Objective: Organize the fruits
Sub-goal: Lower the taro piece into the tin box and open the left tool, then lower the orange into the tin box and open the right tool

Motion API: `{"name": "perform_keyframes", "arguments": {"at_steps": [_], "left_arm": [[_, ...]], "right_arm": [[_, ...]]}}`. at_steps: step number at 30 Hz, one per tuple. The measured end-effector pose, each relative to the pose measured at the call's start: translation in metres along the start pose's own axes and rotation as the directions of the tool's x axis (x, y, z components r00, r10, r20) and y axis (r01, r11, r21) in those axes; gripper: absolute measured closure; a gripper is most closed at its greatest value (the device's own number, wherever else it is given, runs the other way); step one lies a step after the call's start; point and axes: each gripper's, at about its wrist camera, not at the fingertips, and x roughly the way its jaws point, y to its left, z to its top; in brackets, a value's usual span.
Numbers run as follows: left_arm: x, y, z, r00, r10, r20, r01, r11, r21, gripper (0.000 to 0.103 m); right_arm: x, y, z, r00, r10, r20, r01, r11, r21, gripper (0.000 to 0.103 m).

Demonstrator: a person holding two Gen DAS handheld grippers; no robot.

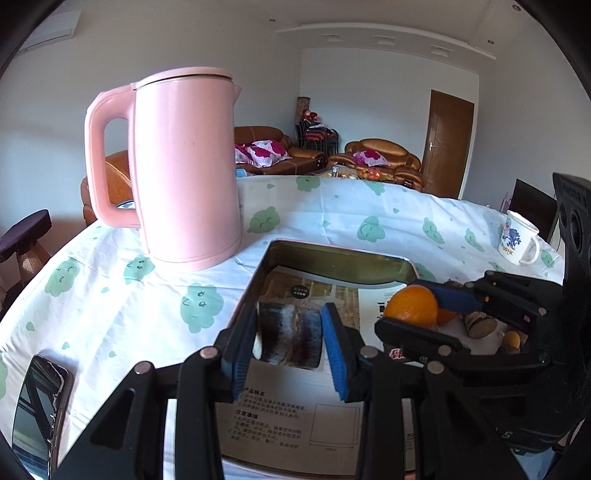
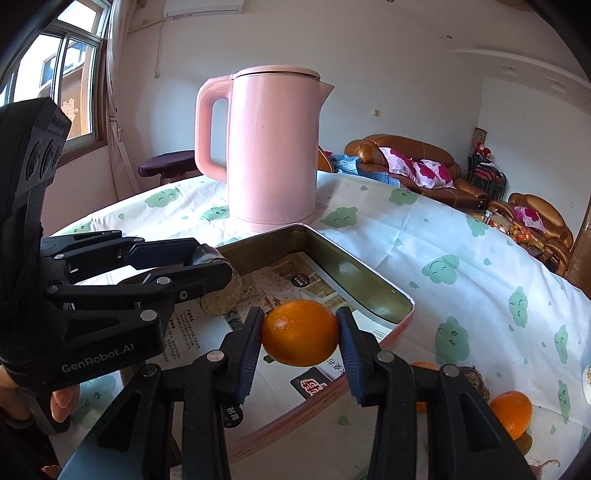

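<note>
— Orange, round, dimpled peel (image 2: 300, 332): location?
— Lower centre, clamped between right gripper (image 2: 301, 341) pads, over paper-lined metal tray (image 2: 369, 291).
— Left gripper (image 1: 290, 339)?
— Closed on dark, fibrous cylindrical piece (image 1: 290, 338).

It was a home living rm. Brown leather sofas (image 1: 273, 147) w/ floral pillows (image 2: 424, 170) stood at the far side, near a wooden door (image 1: 448, 144). A table w/ a cloud-print cloth (image 2: 461, 258) held a pink kettle (image 1: 184, 166) & a mug (image 1: 517, 240). Window (image 2: 62, 74) on the left, AC unit (image 2: 205, 7) up high.
</note>
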Motion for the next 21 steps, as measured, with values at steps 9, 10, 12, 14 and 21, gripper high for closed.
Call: {"name": "perform_keyframes", "arguments": {"at_steps": [9, 10, 12, 14, 21], "left_arm": [[0.0083, 0.0008, 0.0, 0.999, -0.002, -0.044, 0.002, 1.0, 0.003, 0.065], [0.0086, 0.0003, -0.0002, 0.999, -0.001, -0.046, 0.001, 1.0, 0.004, 0.065], [0.0093, -0.0008, 0.0001, 0.999, 0.002, -0.048, -0.001, 1.0, 0.008, 0.065], [0.0105, -0.0015, 0.0002, 0.999, 0.005, -0.051, -0.005, 1.0, 0.011, 0.065], [0.0048, -0.0035, 0.0003, 1.0, 0.022, -0.017, -0.021, 1.0, 0.021, 0.052]], "right_arm": [[0.0096, 0.0065, 0.0, 0.999, -0.001, -0.04, 0.0, 0.999, -0.033, 0.061], [0.0109, 0.0068, -0.0001, 0.999, 0.002, -0.046, -0.004, 0.999, -0.034, 0.061], [0.0105, 0.0069, -0.0004, 0.999, 0.0, -0.046, -0.001, 0.999, -0.035, 0.06], [0.0103, 0.0067, -0.0006, 0.999, -0.002, -0.047, 0.0, 0.999, -0.033, 0.059], [0.0059, 0.0086, -0.0019, 0.999, -0.009, -0.04, 0.008, 0.999, -0.039, 0.041]]}}
